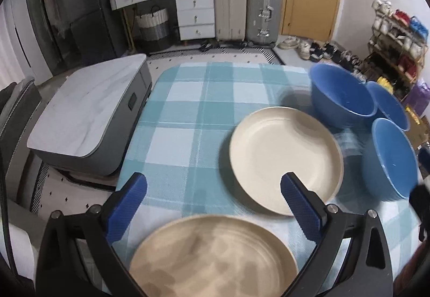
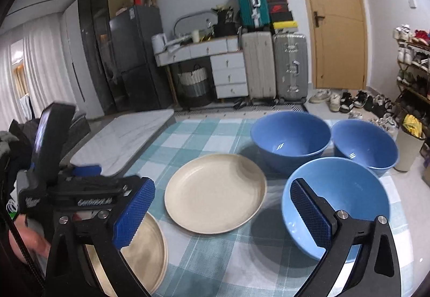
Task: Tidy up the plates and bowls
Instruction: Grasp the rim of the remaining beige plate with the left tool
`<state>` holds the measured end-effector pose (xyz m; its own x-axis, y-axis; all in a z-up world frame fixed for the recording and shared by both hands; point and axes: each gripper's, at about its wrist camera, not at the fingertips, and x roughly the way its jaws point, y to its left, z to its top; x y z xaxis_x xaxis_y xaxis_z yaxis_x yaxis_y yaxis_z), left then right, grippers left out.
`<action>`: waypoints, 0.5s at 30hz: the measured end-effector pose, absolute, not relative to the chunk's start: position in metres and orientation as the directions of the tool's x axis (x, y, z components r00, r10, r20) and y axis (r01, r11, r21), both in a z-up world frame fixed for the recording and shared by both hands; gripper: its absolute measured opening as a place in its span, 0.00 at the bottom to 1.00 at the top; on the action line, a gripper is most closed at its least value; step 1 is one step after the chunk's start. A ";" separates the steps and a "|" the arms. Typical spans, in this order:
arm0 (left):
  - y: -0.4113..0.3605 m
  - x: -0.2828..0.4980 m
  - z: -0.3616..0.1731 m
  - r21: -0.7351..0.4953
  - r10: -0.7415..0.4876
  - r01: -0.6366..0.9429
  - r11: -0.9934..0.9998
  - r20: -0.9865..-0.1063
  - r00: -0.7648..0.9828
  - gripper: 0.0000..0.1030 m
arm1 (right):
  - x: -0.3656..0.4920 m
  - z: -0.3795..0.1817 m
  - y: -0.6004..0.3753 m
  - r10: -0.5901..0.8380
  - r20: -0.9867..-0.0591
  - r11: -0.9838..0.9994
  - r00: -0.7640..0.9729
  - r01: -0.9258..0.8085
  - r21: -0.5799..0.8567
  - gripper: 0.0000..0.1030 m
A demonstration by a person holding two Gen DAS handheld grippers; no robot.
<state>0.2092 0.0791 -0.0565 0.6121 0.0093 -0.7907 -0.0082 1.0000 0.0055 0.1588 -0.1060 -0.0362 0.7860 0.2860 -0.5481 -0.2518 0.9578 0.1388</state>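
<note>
A cream plate (image 1: 285,159) (image 2: 215,192) lies on the blue checked tablecloth (image 1: 188,114). A second cream plate stack (image 1: 212,256) (image 2: 145,251) sits at the near edge, right under my left gripper (image 1: 213,202), which is open and empty above it. Three blue bowls stand upright on the right: a far one (image 1: 341,92) (image 2: 290,141), a far right one (image 1: 389,106) (image 2: 365,146) and a near one (image 1: 392,159) (image 2: 346,205). My right gripper (image 2: 223,213) is open and empty, with its right finger over the near bowl's rim.
A low grey cabinet with a marble top (image 1: 88,114) stands left of the table. Suitcases (image 1: 247,11), drawers, a fridge and a door line the far wall. A shoe rack (image 1: 397,46) is on the right. A bin (image 2: 408,149) stands by the table's right side.
</note>
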 end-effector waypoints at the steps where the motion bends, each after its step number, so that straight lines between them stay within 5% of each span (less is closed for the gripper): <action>1: 0.081 0.216 -0.059 0.001 0.007 -0.011 1.000 -0.804 0.594 0.98 | 0.162 -0.039 -0.104 0.285 -0.557 0.958 0.780 -0.254 0.135 0.99; 15: 0.077 0.294 -0.120 -0.060 -0.068 0.033 0.998 -0.936 0.346 0.97 | 0.197 -0.068 -0.092 0.331 -0.629 0.943 0.704 -0.267 0.197 0.99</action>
